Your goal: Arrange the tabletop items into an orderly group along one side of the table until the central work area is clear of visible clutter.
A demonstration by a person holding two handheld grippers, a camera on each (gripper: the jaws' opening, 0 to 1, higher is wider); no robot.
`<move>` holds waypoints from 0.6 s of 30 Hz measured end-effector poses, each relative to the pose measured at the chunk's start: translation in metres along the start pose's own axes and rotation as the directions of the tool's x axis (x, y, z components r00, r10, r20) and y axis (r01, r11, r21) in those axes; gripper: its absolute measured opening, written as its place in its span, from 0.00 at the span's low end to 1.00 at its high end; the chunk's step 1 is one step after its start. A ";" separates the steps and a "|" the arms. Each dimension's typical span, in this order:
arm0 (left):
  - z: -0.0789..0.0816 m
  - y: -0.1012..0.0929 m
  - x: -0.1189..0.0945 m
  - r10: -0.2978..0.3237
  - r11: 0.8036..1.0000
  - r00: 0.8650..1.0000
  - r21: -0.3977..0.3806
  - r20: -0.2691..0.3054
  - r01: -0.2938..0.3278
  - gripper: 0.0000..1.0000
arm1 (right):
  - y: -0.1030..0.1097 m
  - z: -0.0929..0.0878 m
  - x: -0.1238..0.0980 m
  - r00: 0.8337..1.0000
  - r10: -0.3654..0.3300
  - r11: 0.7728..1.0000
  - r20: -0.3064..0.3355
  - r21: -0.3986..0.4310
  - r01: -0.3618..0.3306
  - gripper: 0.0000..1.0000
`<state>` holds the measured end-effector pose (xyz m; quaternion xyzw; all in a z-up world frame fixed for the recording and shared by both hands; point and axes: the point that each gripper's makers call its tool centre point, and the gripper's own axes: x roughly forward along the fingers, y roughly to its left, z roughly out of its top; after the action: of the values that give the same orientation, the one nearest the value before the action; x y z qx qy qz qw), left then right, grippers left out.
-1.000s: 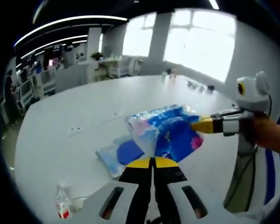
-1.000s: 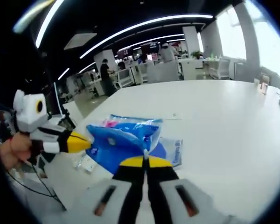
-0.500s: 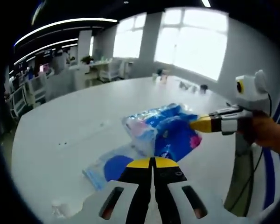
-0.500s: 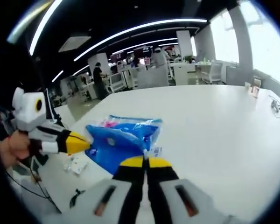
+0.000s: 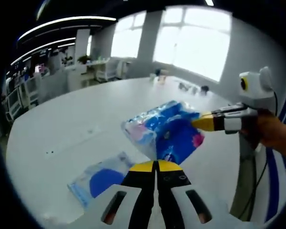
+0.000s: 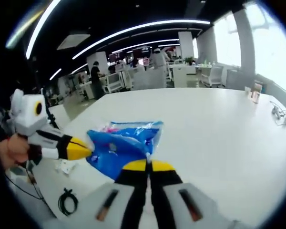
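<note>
A broad white desk [image 5: 86, 114] is seen beneath a blue plastic pack [image 5: 169, 131], which is held lifted above it and serves as the reference. Just below and to the left of the pack in the left gripper view, a flat clear packet with a blue disc [image 5: 97, 181] is laid on the desk. In the right gripper view, a small white packet [image 6: 64, 167] and a coiled black cable [image 6: 66, 202] are seen below the pack, near the desk edge. Beyond the pack, small items [image 5: 190, 87] are lined up at the far desk edge under bright windows [image 5: 195, 38]; an open office with ceiling light strips [image 6: 133, 31] is seen farther off.

The pack is pinched at one edge by the closed left gripper [image 5: 156, 164] and at the opposite edge by the closed right gripper [image 6: 148, 164].
</note>
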<state>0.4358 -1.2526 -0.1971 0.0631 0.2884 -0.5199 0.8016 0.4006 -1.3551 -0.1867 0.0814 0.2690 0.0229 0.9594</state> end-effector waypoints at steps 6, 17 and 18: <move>-0.005 -0.005 0.030 -0.004 1.000 1.000 -0.014 -0.018 0.003 0.00 | -0.024 -0.011 0.010 1.000 -0.013 1.000 -0.020 0.008 0.013 0.00; -0.029 0.001 0.077 0.014 0.998 0.997 -0.062 -0.072 -0.019 0.00 | -0.059 -0.038 0.042 0.997 -0.011 1.000 -0.079 0.006 0.011 0.00; -0.033 0.003 0.081 0.019 0.997 0.997 -0.067 -0.080 -0.024 0.00 | -0.061 -0.041 0.045 0.996 -0.009 1.000 -0.087 0.009 0.010 0.00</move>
<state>0.4492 -1.3022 -0.2674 0.0597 0.3367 -0.4981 0.7968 0.4176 -1.4051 -0.2549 0.0837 0.3110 0.0207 0.9465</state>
